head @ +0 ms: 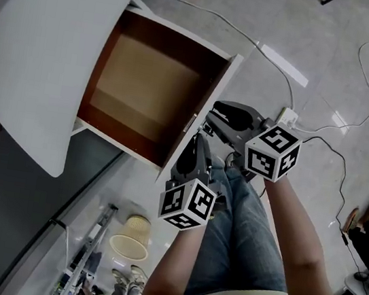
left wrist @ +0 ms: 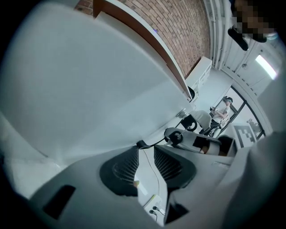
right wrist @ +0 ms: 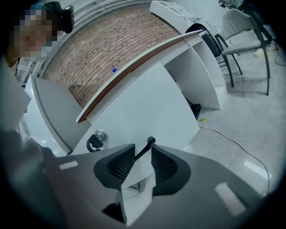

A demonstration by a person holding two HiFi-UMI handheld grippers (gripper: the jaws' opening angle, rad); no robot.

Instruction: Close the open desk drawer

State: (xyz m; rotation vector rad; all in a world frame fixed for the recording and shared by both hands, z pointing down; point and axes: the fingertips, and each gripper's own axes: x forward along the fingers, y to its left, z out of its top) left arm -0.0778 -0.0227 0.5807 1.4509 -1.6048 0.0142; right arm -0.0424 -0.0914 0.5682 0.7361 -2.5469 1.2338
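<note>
- Desk drawer (head: 145, 86), a shallow box of brown wood board with a flat white front panel (head: 215, 89), stands pulled far out from under the white desk top (head: 47, 54). It is empty, and its front faces the person's knees.
- As I judge it, the desk drawer is stiff and light while empty. It should glide on its runners under a steady, level push, though a hard shove could slam it.
- The best contact is the middle of the front panel, beside the slim, curved black handle (right wrist: 147, 144), so the box does not skew. The face looks smooth and glossy, so pads pressed at a slant could skid.
- A round metal lock (right wrist: 100, 134) sits on the panel near the handle.
- The left gripper (left wrist: 145, 152) has its jaws a narrow gap apart and clamps nothing; its ribbed black pads face the white panel.
- The right gripper (right wrist: 143, 150) has its jaws apart, with the handle rising between their tips. The pads do not press on it, so it grasps nothing.
- The floor (head: 323, 47) below is pale and glossy.
</note>
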